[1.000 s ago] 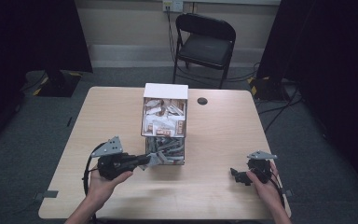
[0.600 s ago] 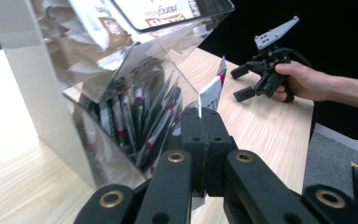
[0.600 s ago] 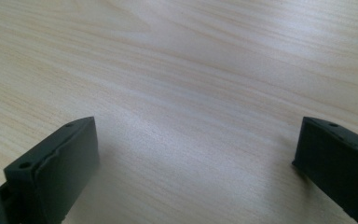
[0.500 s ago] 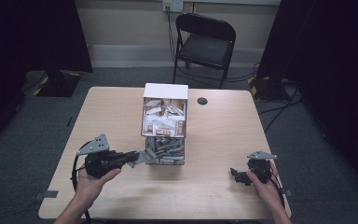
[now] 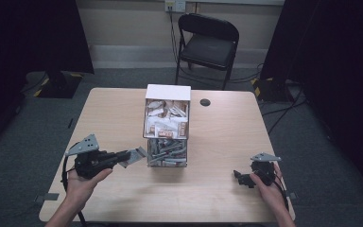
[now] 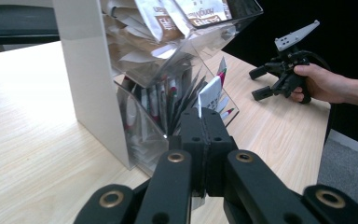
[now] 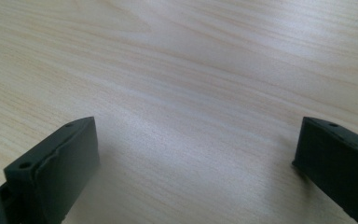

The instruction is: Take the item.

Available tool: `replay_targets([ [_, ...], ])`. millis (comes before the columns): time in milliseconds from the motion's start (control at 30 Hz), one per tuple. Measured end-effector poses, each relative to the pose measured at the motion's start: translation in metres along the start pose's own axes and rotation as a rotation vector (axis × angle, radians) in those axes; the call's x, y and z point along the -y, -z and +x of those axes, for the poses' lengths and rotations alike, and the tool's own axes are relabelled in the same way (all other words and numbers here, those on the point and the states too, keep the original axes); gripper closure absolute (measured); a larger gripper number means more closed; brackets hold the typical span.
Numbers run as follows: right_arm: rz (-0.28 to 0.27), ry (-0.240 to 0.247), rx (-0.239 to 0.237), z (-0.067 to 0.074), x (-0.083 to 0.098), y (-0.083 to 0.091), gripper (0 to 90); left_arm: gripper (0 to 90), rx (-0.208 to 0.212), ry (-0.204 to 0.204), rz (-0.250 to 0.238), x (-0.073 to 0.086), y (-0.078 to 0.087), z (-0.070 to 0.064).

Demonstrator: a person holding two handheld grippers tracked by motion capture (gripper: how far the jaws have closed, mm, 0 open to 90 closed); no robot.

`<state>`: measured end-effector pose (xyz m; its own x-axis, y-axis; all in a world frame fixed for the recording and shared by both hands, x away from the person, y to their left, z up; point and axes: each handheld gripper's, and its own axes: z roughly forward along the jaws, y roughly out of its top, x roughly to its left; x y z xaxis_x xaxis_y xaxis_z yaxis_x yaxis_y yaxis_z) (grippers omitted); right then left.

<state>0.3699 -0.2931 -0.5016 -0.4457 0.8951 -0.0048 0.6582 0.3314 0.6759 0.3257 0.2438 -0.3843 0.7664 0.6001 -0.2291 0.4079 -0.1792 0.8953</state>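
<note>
1. Your left tool [image 5: 131,156] sits at the near left of the surface [image 5: 227,142], its jaws pressed together on a small white packet [image 6: 209,94] that stands up between them.
2. Your right tool [image 5: 240,176] rests at the near right, held low over the bare wood with its jaws spread wide and nothing between them.
3. Just past the left tool stands the clear two-tier dispenser [image 5: 167,124] at the middle of the surface; the held packet lies close beside its lower bin, which holds slim sachets, while the upper bin holds brown-and-white packets.
4. Beyond it, a small dark disc [image 5: 205,102] lies near the far edge.
5. Farthest off, a black folding chair [image 5: 208,43] stands on the floor.
</note>
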Motion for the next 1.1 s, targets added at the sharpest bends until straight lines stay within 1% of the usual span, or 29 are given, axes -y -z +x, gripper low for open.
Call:
replay_targets([
  [67, 0.0, 0.0, 0.0, 0.0, 0.0, 0.0, 0.0, 90.0, -0.006, 0.004, 0.0, -0.001, 0.002, 0.002],
  [100, 0.0, 0.0, 0.0, 0.0, 0.0, 0.0, 0.0, 90.0, -0.016, -0.003, 0.004, -0.002, 0.004, 0.003],
  [167, 0.0, -0.001, 0.0, 0.0, 0.0, 0.0, 0.0, 90.0, -0.027, 0.0, -0.001, -0.003, 0.007, 0.007],
  [200, 0.0, -0.001, 0.0, 0.0, 0.0, 0.0, 0.0, 90.0, -0.039, 0.0, 0.0, -0.002, 0.008, 0.009],
  [267, -0.001, -0.001, 0.001, 0.0, 0.0, 0.0, 0.0, 90.0, -0.048, 0.017, 0.001, -0.001, 0.009, 0.014],
  [400, 0.0, -0.003, 0.0, 0.0, 0.0, 0.0, 0.0, 90.0, -0.081, 0.036, 0.012, 0.006, 0.008, 0.027],
  [433, 0.0, -0.002, 0.0, 0.0, 0.0, 0.0, 0.0, 90.0, -0.091, 0.034, 0.019, 0.008, 0.007, 0.03],
  [533, 0.0, -0.003, 0.001, 0.0, 0.0, 0.0, 0.0, 90.0, -0.121, 0.064, 0.026, 0.015, 0.004, 0.04],
  [600, 0.0, -0.003, 0.0, 0.0, 0.0, 0.0, 0.0, 90.0, -0.128, 0.08, 0.028, 0.019, 0.003, 0.045],
  [633, 0.0, -0.003, 0.0, 0.0, 0.0, 0.0, 0.0, 90.0, -0.132, 0.079, 0.029, 0.02, 0.002, 0.047],
  [700, 0.0, -0.002, 0.0, 0.0, 0.0, 0.0, 0.0, 90.0, -0.136, 0.091, 0.031, 0.022, 0.0, 0.051],
  [767, 0.0, -0.003, 0.0, 0.0, 0.0, 0.0, 0.0, 90.0, -0.149, 0.087, 0.057, 0.025, -0.004, 0.054],
  [800, 0.0, -0.003, 0.0, 0.0, 0.0, 0.0, 0.0, 90.0, -0.149, 0.087, 0.057, 0.025, -0.004, 0.054],
  [900, 0.0, -0.002, 0.001, 0.0, 0.0, 0.0, 0.0, 90.0, -0.151, 0.092, 0.077, 0.029, -0.009, 0.056],
  [933, 0.0, -0.003, 0.001, 0.0, 0.0, 0.0, 0.0, 90.0, -0.158, 0.087, 0.087, 0.03, -0.011, 0.056],
  [1000, 0.0, -0.003, 0.001, 0.0, 0.0, 0.0, 0.0, 90.0, -0.158, 0.093, 0.106, 0.033, -0.015, 0.057],
  [1100, 0.001, -0.003, 0.001, 0.0, 0.0, 0.0, 0.0, 90.0, -0.153, 0.092, 0.122, 0.037, -0.02, 0.056],
])
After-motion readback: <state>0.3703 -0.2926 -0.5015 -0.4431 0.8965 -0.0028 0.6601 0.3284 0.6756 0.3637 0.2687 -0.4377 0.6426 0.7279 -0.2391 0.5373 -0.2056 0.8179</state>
